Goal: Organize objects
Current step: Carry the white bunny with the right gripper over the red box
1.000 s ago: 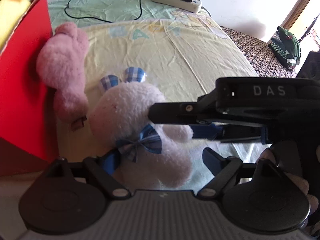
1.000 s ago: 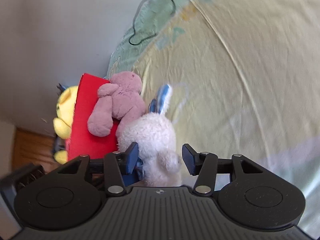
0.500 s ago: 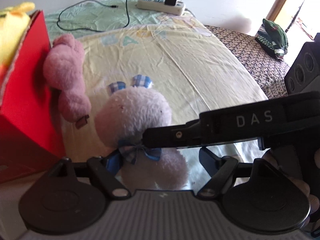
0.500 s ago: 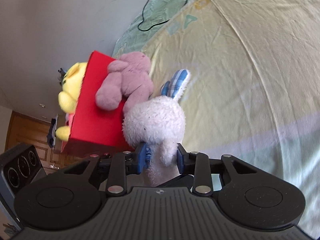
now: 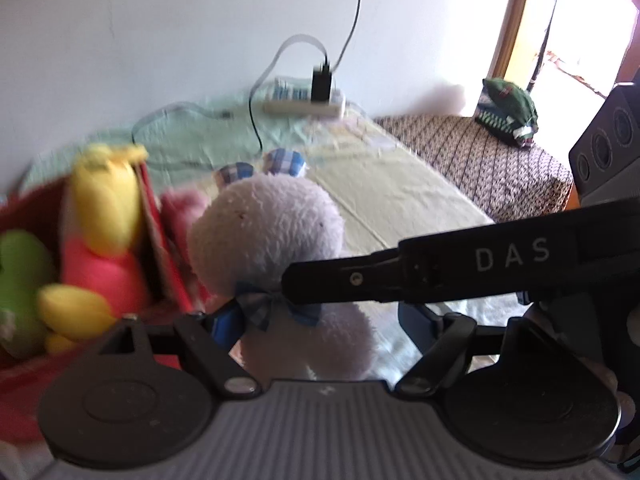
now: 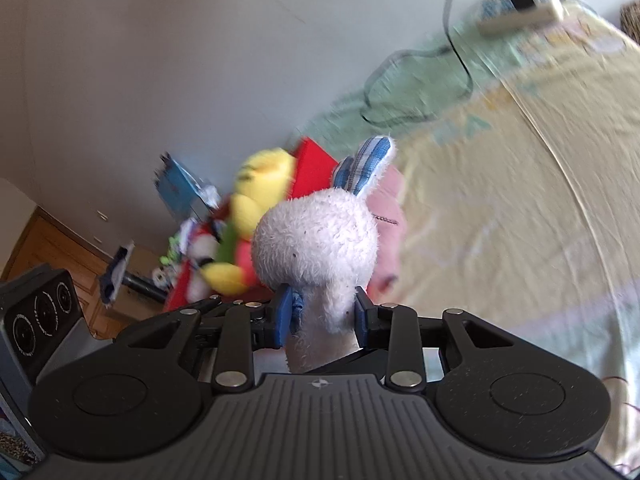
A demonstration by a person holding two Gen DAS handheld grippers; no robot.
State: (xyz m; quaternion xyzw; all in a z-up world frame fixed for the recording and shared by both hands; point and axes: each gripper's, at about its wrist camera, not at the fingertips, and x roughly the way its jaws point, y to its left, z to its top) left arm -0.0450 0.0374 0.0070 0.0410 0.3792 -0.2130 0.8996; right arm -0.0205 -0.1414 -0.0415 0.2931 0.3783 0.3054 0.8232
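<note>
Right tongs [image 6: 320, 314] are clamping the white rabbit toy [image 6: 316, 240] at its neck, holding it upright above the bed [image 6: 520, 200]. Left tongs [image 5: 326, 320] are sitting spread wide around its body, not pinching. The red box [image 5: 160, 240] is lying just left of the rabbit, so the carry looks leftward.

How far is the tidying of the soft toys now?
Done: the yellow toy and a green toy sit in the red box. In hand: the right tool grips the white rabbit. Left: the pink toy lies beside the box.
</note>
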